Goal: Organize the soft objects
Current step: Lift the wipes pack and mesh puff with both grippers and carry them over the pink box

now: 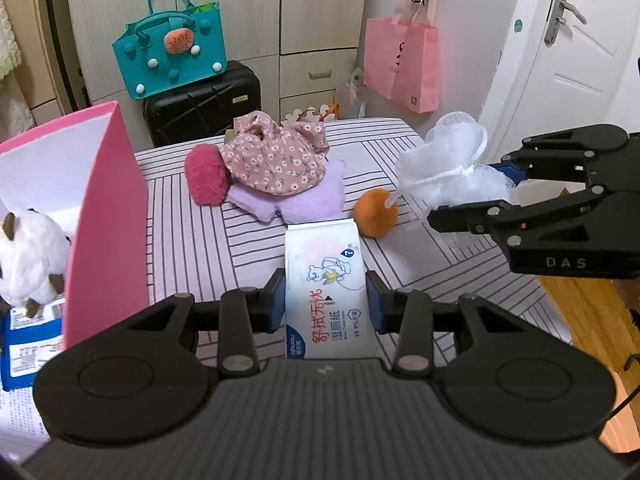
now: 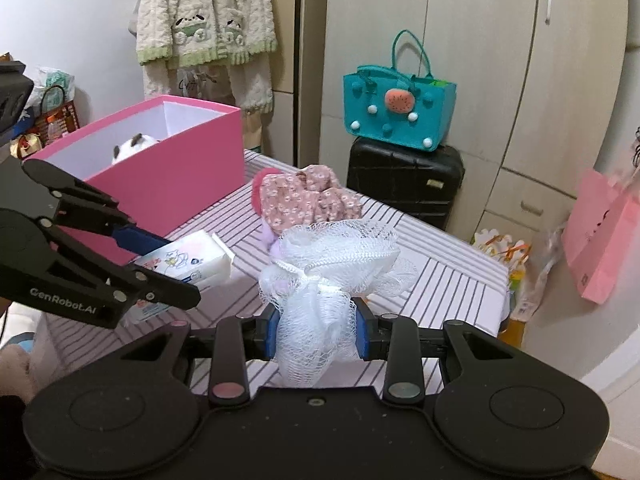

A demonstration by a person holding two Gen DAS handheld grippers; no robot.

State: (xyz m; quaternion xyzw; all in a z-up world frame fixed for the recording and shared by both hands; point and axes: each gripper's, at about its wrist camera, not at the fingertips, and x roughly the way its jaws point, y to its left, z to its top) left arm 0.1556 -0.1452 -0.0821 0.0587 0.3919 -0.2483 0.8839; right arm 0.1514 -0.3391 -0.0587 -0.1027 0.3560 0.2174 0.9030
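My left gripper (image 1: 326, 300) is shut on a white pack of wet wipes (image 1: 324, 276), held a little above the striped table (image 1: 440, 264). The right gripper (image 2: 316, 328) is shut on a white mesh bath pouf (image 2: 332, 256), also lifted; in the left wrist view it (image 1: 468, 192) hangs at the right with the pouf (image 1: 448, 160). On the table lie a floral cloth (image 1: 272, 160), a red fluffy pad (image 1: 206, 178), a purple cloth (image 1: 296, 204) and an orange ball (image 1: 376, 214). A pink box (image 1: 108, 200) at the left holds a white plush toy (image 1: 28, 256).
A black suitcase (image 1: 204, 108) with a teal bag (image 1: 172, 52) on it stands behind the table. A pink paper bag (image 1: 404, 64) hangs at the back right, beside a white door (image 1: 568, 48). Blue-and-white packs (image 1: 28, 344) lie in the box.
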